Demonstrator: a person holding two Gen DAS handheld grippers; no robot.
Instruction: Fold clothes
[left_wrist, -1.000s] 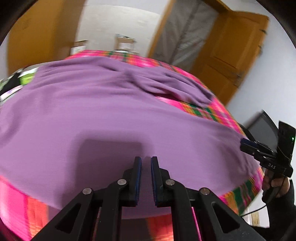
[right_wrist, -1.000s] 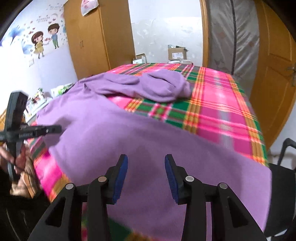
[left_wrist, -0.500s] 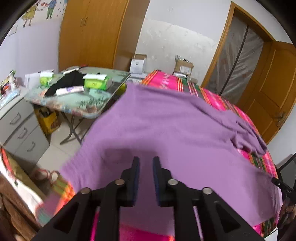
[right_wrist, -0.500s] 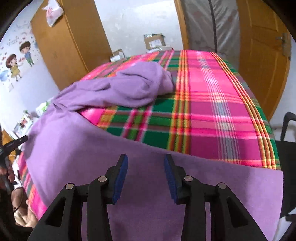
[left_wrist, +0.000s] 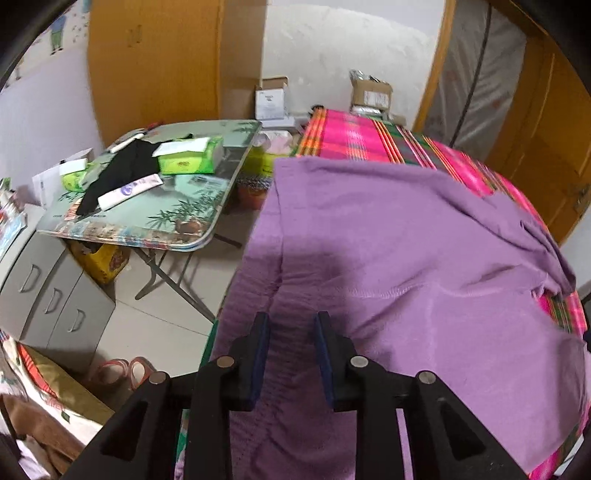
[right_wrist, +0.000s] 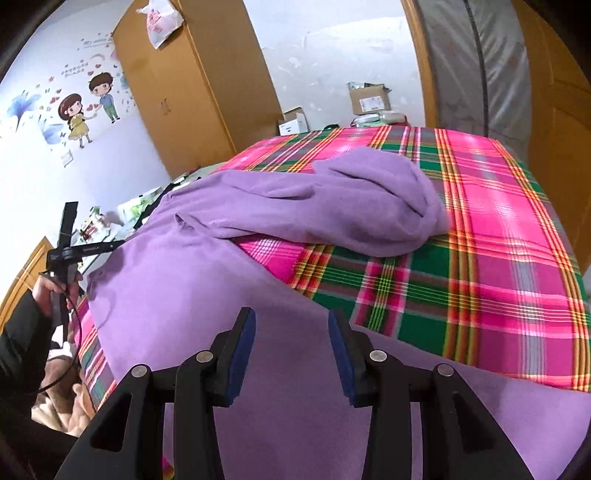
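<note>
A purple long-sleeved garment (left_wrist: 406, 240) lies spread over the pink and green plaid bed cover (left_wrist: 351, 136). My left gripper (left_wrist: 291, 321) hovers over its ribbed hem at the bed's left edge. Its jaws are opening, and only flat cloth shows below the gap, with nothing pinched. In the right wrist view the same garment (right_wrist: 184, 288) fills the near side, and one sleeve (right_wrist: 332, 206) lies bunched across the plaid cover (right_wrist: 498, 258). My right gripper (right_wrist: 291, 315) stands open above the cloth's near edge and holds nothing. A hand (right_wrist: 48, 291) grips the left tool at far left.
Left of the bed stands a folding table (left_wrist: 147, 221) with tissue packs and a black cloth. Grey drawers (left_wrist: 48, 291) and shoes (left_wrist: 122, 373) sit on the floor below. A wooden wardrobe (right_wrist: 192, 92), cardboard boxes (right_wrist: 369, 98) and a door (left_wrist: 546, 122) line the far side.
The left gripper swung from the garment's middle to its left hem, and its jaws widened from nearly shut. The right gripper shifted slightly, jaws unchanged.
</note>
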